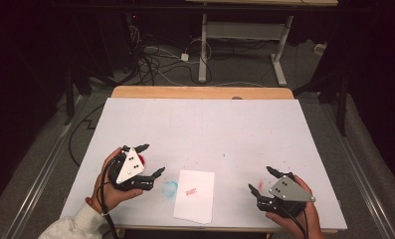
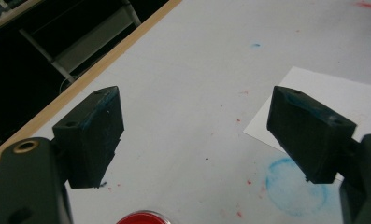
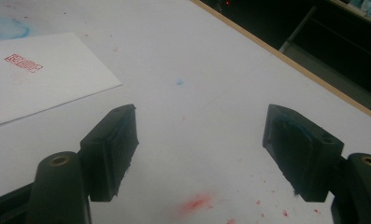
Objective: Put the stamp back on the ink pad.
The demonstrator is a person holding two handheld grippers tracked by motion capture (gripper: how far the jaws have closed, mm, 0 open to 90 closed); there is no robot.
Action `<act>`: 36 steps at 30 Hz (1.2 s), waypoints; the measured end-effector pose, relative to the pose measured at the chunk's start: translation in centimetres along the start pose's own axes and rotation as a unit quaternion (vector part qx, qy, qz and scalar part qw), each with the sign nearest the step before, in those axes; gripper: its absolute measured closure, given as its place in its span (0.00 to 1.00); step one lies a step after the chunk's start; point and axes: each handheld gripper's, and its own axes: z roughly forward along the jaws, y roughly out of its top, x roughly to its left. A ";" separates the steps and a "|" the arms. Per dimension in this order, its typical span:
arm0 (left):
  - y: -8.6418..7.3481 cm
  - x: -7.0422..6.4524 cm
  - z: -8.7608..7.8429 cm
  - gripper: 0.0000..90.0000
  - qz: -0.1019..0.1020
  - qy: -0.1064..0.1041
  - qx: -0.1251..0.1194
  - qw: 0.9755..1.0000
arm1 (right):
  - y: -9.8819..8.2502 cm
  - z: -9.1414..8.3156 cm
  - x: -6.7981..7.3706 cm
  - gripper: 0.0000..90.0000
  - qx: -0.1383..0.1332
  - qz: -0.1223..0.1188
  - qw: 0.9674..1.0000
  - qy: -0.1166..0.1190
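A white sheet of paper [image 1: 195,195] with a red rectangular stamp mark [image 1: 191,191] lies near the table's front edge, between my two hands. My left gripper [image 1: 150,159] hovers just left of the paper, jaws wide open and empty. Under it sits a round red object [image 2: 142,218], partly hidden; it looks like an ink pad or stamp. My right gripper [image 1: 261,179] is held right of the paper, also open and empty. In the right gripper view the paper [image 3: 43,74] and its red stamp mark [image 3: 23,62] lie to the upper left.
The white table cover [image 1: 200,129] carries a blue ink ring [image 1: 169,188] beside the paper and scattered red ink specks [image 3: 196,203]. A wooden table edge [image 1: 200,92] runs along the back. Cables and a desk frame [image 1: 245,45] stand on the floor beyond.
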 end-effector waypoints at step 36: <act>-5.6 -1.4 -0.4 0.19 0.001 -0.007 0.051 0.999 | -0.2 0.5 0.2 0.30 0.002 -0.004 1.000 0.004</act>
